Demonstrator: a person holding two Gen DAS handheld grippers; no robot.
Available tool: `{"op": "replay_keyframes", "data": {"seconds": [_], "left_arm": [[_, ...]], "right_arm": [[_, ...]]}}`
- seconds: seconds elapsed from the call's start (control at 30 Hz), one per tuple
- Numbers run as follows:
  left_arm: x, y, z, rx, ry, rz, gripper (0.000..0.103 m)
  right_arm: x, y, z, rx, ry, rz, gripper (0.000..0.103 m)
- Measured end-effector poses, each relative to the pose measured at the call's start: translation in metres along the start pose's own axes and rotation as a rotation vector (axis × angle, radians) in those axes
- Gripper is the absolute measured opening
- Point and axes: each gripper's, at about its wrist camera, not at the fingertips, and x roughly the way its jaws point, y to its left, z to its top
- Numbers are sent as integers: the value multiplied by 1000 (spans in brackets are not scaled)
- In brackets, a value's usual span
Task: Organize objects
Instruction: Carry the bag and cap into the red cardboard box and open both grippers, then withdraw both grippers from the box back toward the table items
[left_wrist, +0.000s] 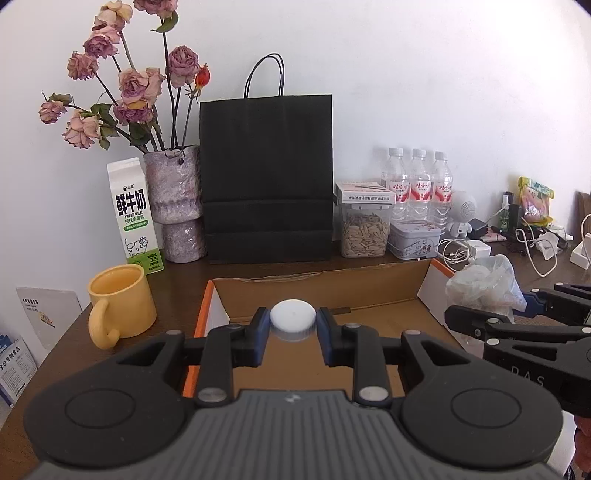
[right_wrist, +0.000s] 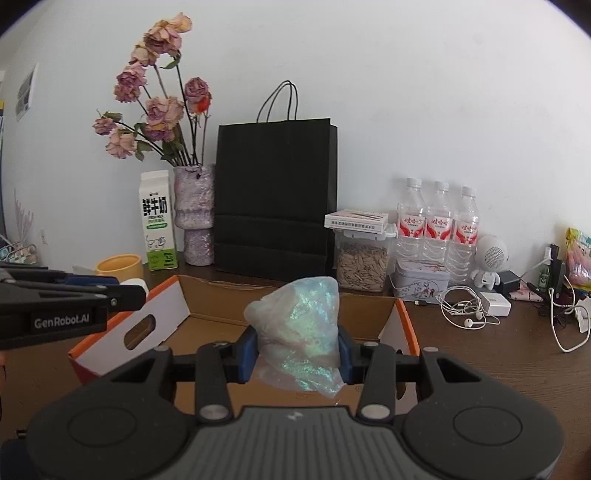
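My left gripper (left_wrist: 293, 326) is shut on a small round thing with a white cap (left_wrist: 293, 313) and a clear body below it, held above the open cardboard box (left_wrist: 332, 291). My right gripper (right_wrist: 297, 350) is shut on a crumpled iridescent plastic bag (right_wrist: 301, 314), also over the box (right_wrist: 162, 317). In the left wrist view the right gripper (left_wrist: 480, 321) and its bag (left_wrist: 484, 284) show at the right edge. In the right wrist view the left gripper (right_wrist: 122, 295) reaches in from the left with the white cap (right_wrist: 135, 284) at its tip. The box floor looks bare where it shows.
Along the wall stand a milk carton (left_wrist: 135, 218), a vase of dried roses (left_wrist: 175, 199), a black paper bag (left_wrist: 267, 177), a seed jar (left_wrist: 364, 229), a tin (left_wrist: 415, 240) and three water bottles (left_wrist: 417, 184). A yellow mug (left_wrist: 122, 302) sits left of the box. Cables and a charger (right_wrist: 495, 302) lie on the right.
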Motion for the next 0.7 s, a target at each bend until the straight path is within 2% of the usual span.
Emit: {"op": "replay_keyframes", "data": {"seconds": [0.33, 0.43, 0.5, 0.53, 0.57, 0.6, 0.63, 0.67, 0.7], "left_arm": [[38, -8, -10, -44, 120, 50, 28], [45, -8, -12, -52, 138, 72, 29], [46, -6, -13, -61, 148, 79, 30], [46, -5, -13, -69, 145, 80, 33], [44, -4, -13, -75, 137, 86, 44], [42, -2, -13, -82, 127, 95, 51], [41, -1, -13, -91, 117, 106, 63], [38, -1, -12, -99, 105, 112, 73], [36, 0, -12, -103, 95, 113, 79]], "right_arm": [[27, -17, -18, 45, 96, 4, 44], [30, -16, -21, 41, 111, 14, 52], [31, -16, -22, 38, 116, 25, 61], [29, -17, -22, 41, 112, 30, 64], [28, -18, -21, 46, 107, 30, 75], [27, -19, -20, 50, 101, 27, 82], [26, -20, -19, 53, 92, 20, 89], [25, -20, -19, 56, 85, 17, 93], [24, -21, -19, 62, 84, 15, 95]]}}
